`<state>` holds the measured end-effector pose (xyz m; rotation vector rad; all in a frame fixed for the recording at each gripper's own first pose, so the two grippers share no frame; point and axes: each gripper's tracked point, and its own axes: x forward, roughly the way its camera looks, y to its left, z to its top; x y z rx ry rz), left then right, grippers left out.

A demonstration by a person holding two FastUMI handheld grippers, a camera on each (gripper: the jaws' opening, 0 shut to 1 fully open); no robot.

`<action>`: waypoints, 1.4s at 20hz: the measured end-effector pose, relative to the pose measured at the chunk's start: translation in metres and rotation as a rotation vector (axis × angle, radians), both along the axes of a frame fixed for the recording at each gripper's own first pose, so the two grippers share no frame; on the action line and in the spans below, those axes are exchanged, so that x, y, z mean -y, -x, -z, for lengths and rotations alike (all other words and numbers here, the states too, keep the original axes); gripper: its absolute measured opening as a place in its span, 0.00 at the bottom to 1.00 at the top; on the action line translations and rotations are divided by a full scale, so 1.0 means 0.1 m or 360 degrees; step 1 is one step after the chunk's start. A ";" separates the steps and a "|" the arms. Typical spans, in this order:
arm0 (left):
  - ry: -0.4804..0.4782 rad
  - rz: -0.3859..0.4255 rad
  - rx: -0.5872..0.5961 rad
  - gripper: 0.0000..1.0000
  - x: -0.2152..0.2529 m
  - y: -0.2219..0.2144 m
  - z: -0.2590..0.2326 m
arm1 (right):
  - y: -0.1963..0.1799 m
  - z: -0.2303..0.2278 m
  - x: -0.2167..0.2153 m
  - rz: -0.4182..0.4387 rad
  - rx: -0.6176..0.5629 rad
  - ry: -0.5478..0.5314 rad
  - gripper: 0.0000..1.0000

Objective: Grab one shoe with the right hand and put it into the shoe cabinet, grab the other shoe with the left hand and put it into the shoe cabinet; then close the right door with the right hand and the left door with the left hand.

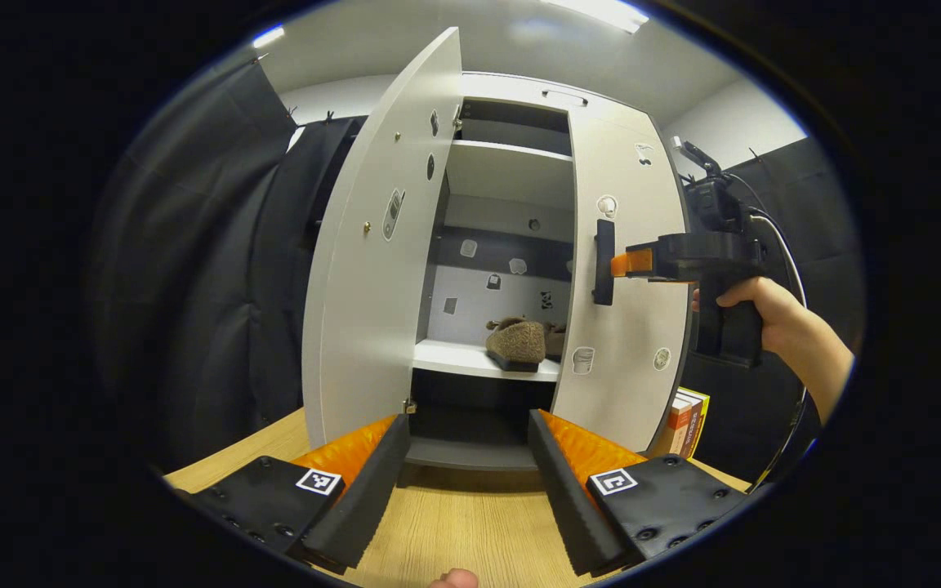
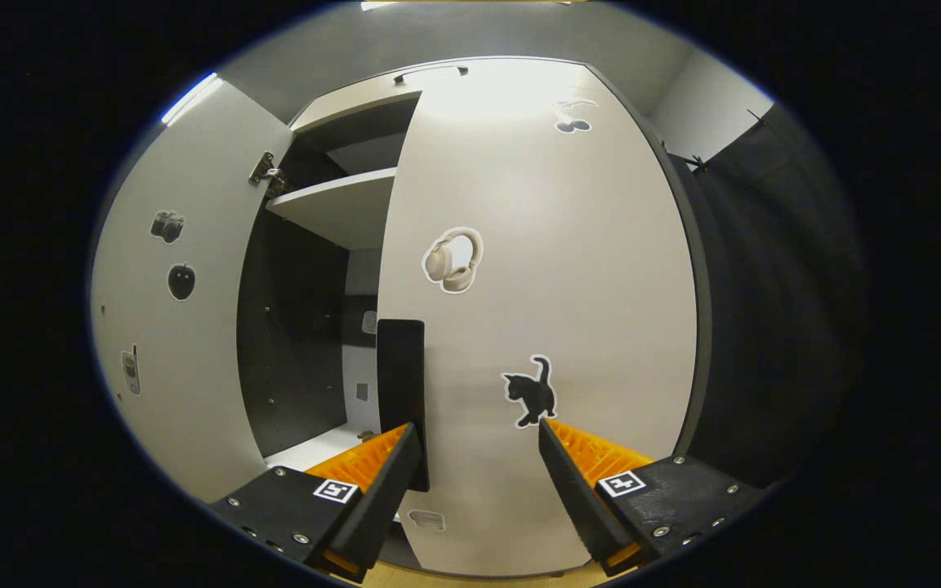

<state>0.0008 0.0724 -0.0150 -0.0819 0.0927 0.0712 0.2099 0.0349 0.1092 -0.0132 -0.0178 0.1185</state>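
Two brown fuzzy shoes (image 1: 517, 343) lie on the white shelf (image 1: 448, 357) inside the shoe cabinet. The cabinet's left door (image 1: 381, 269) stands wide open. Its right door (image 1: 630, 327) is almost closed. My right gripper (image 1: 619, 263), held by a hand (image 1: 773, 314), has its tips at that door's black handle (image 1: 604, 261). In the right gripper view the right gripper (image 2: 474, 457) is open against the right door (image 2: 544, 286), one finger beside the handle (image 2: 401, 384). My left gripper (image 1: 468, 441) hangs open over the wooden table (image 1: 454, 523), facing the cabinet's gap.
Some books (image 1: 687, 420) stand on the table to the right of the cabinet. Black cloth walls close in both sides. The open left door (image 2: 168, 343) carries stickers and juts out toward me. An upper shelf (image 2: 340, 204) shows inside.
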 end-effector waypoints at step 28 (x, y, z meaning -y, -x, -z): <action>0.0021 -0.0577 0.0300 1.00 -2.21 -0.17 -1.66 | 1.35 0.71 0.30 0.0020 -0.0040 -0.0067 0.92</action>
